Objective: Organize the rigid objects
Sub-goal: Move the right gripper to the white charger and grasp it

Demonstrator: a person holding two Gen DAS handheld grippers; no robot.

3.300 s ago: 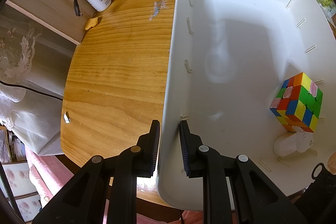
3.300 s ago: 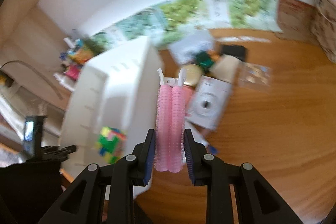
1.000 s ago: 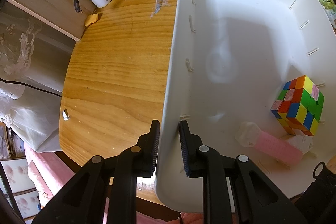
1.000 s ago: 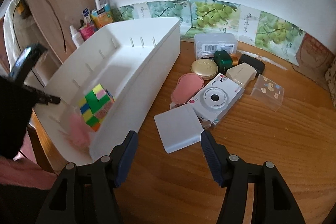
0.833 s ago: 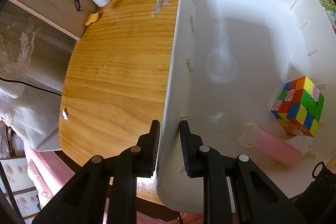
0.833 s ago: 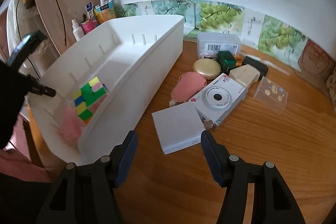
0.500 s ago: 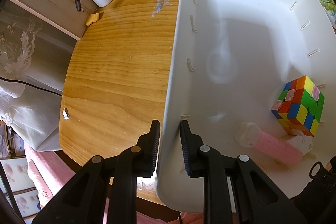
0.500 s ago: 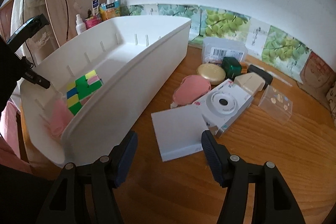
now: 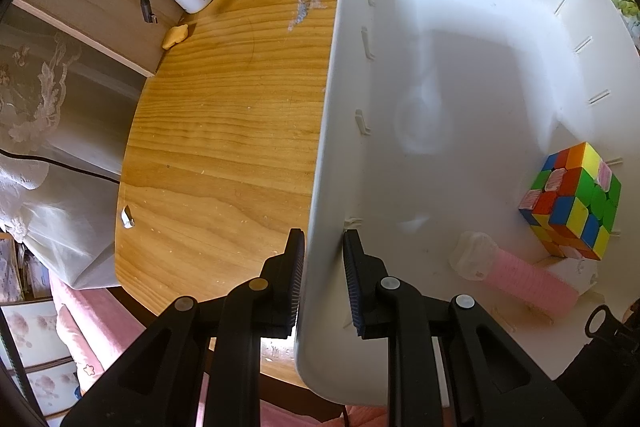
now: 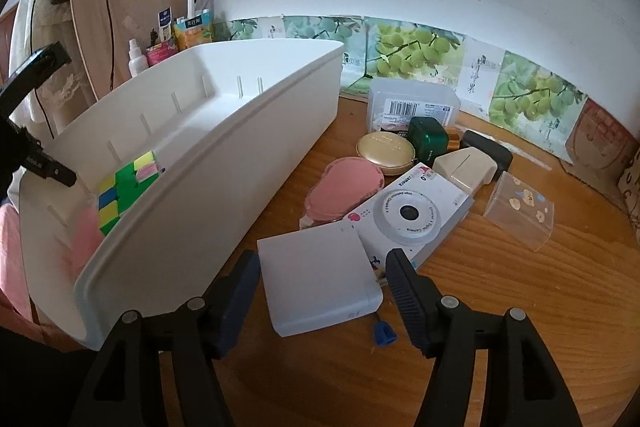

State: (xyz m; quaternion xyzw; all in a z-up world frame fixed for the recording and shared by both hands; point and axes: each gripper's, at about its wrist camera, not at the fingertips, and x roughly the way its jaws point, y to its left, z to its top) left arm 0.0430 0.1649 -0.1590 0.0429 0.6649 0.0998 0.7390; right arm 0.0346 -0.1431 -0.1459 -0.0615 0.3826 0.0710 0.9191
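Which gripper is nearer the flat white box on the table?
Right. The right gripper hangs open just over the flat white box; the left gripper is clamped on the far wall of the white bin.

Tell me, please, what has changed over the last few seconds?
The right tongs let go of the pink hair roller, which now lies in the white bin beside the puzzle cube, and moved over the white box. The left tongs still clamp the bin's wall.

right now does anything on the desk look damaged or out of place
The wooden tabletop has a scuffed whitish patch near the white bin and a chipped notch at its near edge. A small blue cap lies loose beside the white box.
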